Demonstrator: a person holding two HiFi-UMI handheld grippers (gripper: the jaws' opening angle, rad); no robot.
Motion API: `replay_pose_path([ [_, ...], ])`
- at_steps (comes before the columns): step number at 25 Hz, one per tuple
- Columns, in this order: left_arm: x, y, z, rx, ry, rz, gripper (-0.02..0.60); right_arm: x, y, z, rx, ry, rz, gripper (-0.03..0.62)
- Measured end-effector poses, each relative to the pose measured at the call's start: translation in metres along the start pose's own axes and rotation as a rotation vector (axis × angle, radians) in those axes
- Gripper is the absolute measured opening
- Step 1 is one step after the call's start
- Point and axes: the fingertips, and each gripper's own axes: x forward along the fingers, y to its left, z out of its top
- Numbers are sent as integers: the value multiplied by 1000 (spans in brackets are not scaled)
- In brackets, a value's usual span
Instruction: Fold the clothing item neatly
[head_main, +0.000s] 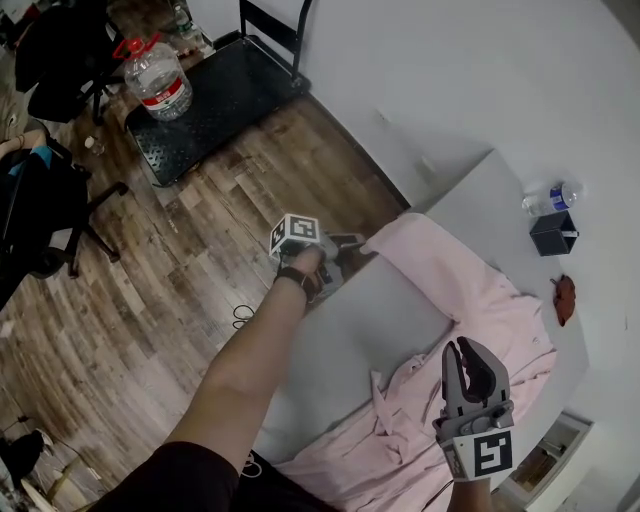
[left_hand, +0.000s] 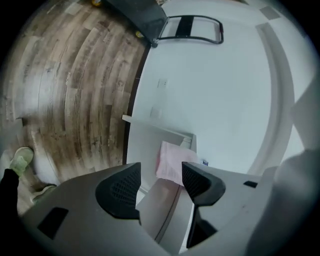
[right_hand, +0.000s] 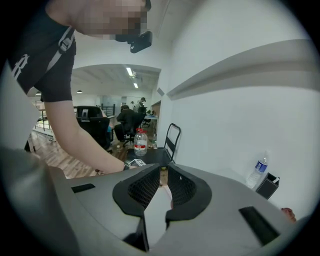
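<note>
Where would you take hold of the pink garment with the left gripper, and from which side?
Take the pink garment by its flat far end near the table corner, coming in level from the floor side with the left gripper. That end lies spread at the edge, straight ahead of the open jaws.

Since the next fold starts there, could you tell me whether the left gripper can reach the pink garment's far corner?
Probably yes: the left gripper sits at the table edge, jaws apart, with the pink garment corner just ahead and nothing between.
</note>
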Motion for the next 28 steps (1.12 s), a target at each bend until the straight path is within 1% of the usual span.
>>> replay_pose_path([
  [2,3,-1,-4,17,40,12,238,1,-2,-3,5,9,-7,51],
  [4,7,1,-8,38,76,41,238,1,-4,-8,8,24,-14,51],
  [6,11,1,-11,55,103,63,236,-1,-7,-14,10,54,-23,51],
  [7,13,0,-11,58,110,62,233,-3,-8,-17,13,70,-26,51],
  [10,16,-6,-7,47,106,25,210,-5,-10,-22,28,86,-33,51],
  [13,17,-12,-6,31,105,-19,201,-7,-12,-21,22,59,-42,50],
  [16,20,-14,-9,53,130,-20,183,-9,-16,-20,33,41,-53,50],
  [17,20,-14,-10,77,143,-10,166,-10,-16,-20,35,38,-55,50],
  [19,20,-16,-12,142,164,18,73,-10,-15,-19,38,35,-57,50],
  [20,19,-18,-12,171,163,27,39,-10,-14,-19,44,37,-57,50],
  [23,9,-31,-3,226,109,14,28,-12,-9,-20,59,40,-58,51],
  [25,0,-50,6,289,56,-2,28,-12,-7,-19,62,21,-62,49],
  [27,-8,-80,11,398,12,-11,28,-13,-6,-19,76,9,-67,49],
  [28,-10,-98,11,475,0,-5,28,-15,-5,-18,85,3,-72,49],
])
